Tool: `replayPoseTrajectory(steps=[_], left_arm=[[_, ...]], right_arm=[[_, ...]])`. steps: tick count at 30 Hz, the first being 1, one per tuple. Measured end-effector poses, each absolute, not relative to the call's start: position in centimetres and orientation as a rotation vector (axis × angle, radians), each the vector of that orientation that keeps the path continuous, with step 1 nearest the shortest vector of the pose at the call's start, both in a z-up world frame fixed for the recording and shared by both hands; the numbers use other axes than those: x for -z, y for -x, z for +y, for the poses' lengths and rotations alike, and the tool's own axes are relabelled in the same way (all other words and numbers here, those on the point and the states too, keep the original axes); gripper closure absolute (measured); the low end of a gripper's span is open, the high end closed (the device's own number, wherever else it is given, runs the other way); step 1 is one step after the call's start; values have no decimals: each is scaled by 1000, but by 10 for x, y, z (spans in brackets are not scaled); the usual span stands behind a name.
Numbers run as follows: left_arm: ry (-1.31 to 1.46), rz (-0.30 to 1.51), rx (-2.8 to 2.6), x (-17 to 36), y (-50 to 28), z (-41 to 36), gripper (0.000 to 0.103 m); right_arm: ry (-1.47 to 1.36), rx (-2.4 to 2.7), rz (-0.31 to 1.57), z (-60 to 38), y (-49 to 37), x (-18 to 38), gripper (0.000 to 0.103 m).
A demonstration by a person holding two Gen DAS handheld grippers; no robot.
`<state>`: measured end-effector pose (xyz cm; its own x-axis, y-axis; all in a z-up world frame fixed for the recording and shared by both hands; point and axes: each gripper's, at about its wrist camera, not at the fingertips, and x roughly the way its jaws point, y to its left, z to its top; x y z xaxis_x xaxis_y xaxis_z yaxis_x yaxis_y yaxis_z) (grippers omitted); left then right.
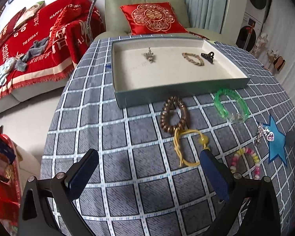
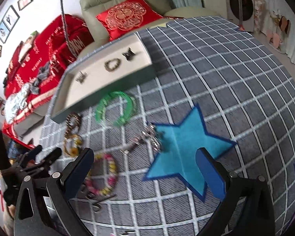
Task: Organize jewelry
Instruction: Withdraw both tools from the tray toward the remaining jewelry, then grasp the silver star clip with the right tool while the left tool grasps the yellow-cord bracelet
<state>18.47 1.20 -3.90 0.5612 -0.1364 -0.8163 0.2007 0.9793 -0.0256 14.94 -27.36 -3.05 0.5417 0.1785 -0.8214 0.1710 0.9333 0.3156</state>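
From the left wrist, the left claw (image 1: 148, 158) is hanging released over the desk (image 1: 100, 129), the yellow cord bracelet (image 1: 186, 147) lying beside its right finger, the tray (image 1: 167, 90) sitting beyond. From the right wrist, the right claw (image 2: 145, 158) is gaping, empty, above the blue star (image 2: 184, 149), with the silver chain (image 2: 147, 137) lying at the star's edge.

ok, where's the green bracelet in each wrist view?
Left wrist: green bracelet right of centre, on the cloth just in front of the tray's near right corner.
Right wrist: green bracelet left of centre, just below the tray.
Shared landmark: the blue star.
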Motion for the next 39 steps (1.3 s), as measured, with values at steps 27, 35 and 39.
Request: replayPoseTrajectory(steps=[27, 35, 39], left_arm=[[-59, 982, 201, 56, -191, -2, 6], [-81, 965, 242, 52, -190, -11, 42], [-91, 953, 270, 50, -188, -13, 67]], right_arm=[[-127, 83, 1038, -259, -165, 60, 16], [-69, 61, 1021, -247, -171, 57, 43], [-71, 54, 1016, -244, -171, 55, 69]])
